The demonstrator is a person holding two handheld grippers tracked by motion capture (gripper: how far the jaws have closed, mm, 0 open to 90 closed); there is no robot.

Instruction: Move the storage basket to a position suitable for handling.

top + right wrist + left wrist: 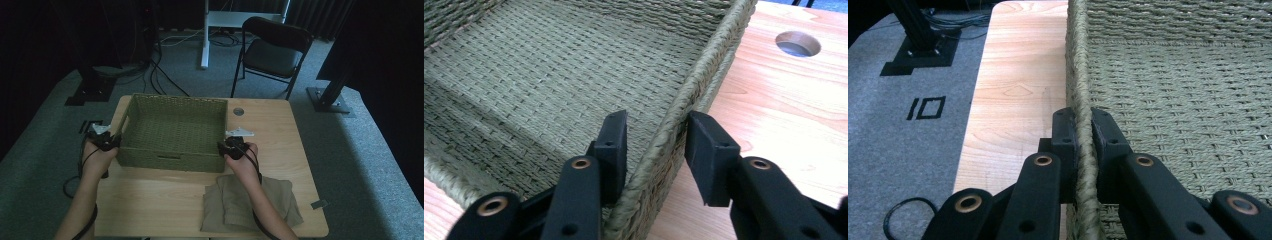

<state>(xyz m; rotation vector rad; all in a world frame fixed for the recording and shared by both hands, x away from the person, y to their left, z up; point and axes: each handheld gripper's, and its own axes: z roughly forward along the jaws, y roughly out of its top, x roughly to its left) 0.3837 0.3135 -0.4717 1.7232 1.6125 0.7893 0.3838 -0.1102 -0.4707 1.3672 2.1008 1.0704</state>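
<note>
A green woven basket (172, 99) stands on the wooden table (150, 200), with nothing inside it. My left gripper (111, 141) is at the basket's left wall. In the left gripper view its jaws (1084, 135) are shut on the rim (1078, 75), with both pads pressing the braided edge. My right gripper (225, 146) is at the basket's right wall. In the right gripper view its jaws (660, 122) straddle the rim (719, 45), one inside the basket and one outside. A gap shows on the outer side, so it is open.
A folded beige cloth (250, 202) lies on the table near the front edge, under my right forearm. A round hole (238, 111) is in the tabletop behind the basket's right corner. A black chair (275, 50) stands beyond the table.
</note>
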